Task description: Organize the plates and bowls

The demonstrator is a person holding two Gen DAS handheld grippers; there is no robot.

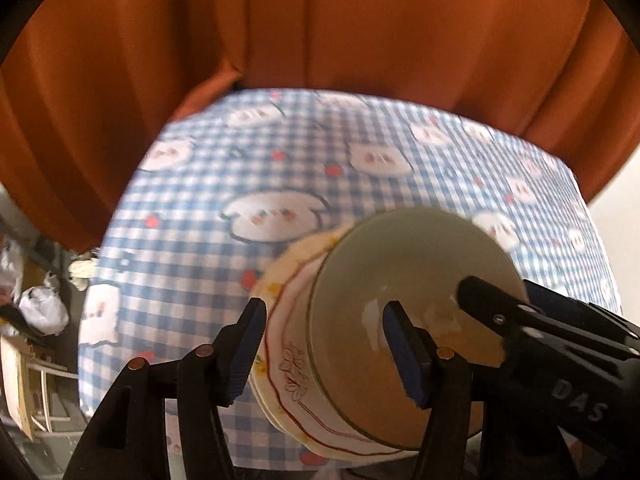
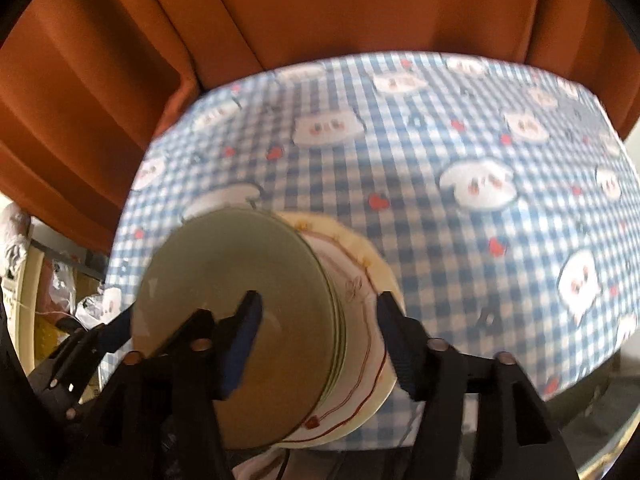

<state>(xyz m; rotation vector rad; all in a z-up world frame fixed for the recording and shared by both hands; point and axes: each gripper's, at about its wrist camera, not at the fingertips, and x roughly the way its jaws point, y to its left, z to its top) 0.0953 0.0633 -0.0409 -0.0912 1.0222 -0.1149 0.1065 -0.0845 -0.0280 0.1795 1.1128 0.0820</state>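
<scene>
A green-rimmed bowl [image 1: 400, 256] [image 2: 224, 264] sits on top of a stack of flower-patterned bowls and cream plates [image 1: 280, 280] [image 2: 360, 256] near the front edge of the blue checked tablecloth [image 1: 192, 240] [image 2: 460, 240]. My left gripper [image 1: 325, 305] straddles the stack's left wall, one finger outside and one inside the bowl, and its pads stand clear of the wall. My right gripper [image 2: 319, 296] straddles the right wall the same way, also with a gap. Each view shows the other gripper's fingers [image 1: 480, 296] [image 2: 108, 332] at the far rim.
An orange curtain [image 1: 320, 20] [image 2: 360, 0] hangs right behind the table. To the left, past the table edge, lie white bags [image 1: 44, 308] and a pale wooden frame [image 1: 36, 392] on the floor. A cable hangs under the front edge [image 2: 284, 464].
</scene>
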